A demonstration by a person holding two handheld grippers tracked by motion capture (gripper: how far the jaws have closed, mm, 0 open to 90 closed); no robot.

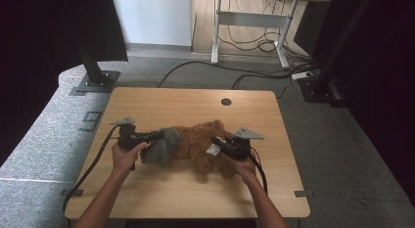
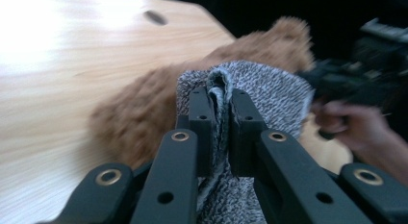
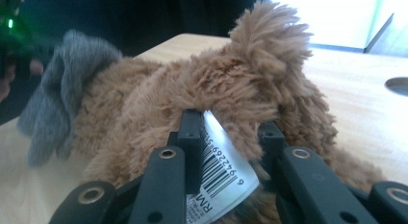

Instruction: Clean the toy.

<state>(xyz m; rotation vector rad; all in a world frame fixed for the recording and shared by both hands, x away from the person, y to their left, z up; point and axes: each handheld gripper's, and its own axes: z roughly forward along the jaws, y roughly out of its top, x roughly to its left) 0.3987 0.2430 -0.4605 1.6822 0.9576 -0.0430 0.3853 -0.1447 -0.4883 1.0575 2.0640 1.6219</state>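
Nearest the lens, the left claw (image 2: 219, 120) is pressed together on a fold of the grey knitted fabric garment (image 2: 269, 89), which sits bunched at the left end of the brown fluffy plush toy (image 1: 203, 142) lying mid-tabletop (image 1: 147, 103). Further right, the right claw (image 3: 231, 137) has its jaws around the toy's fur and white barcode tag (image 3: 219, 171), apparently gripping them. The garment seems only partly on the toy; most of the shaggy body is bare, so the bulk of the pulling looks left.
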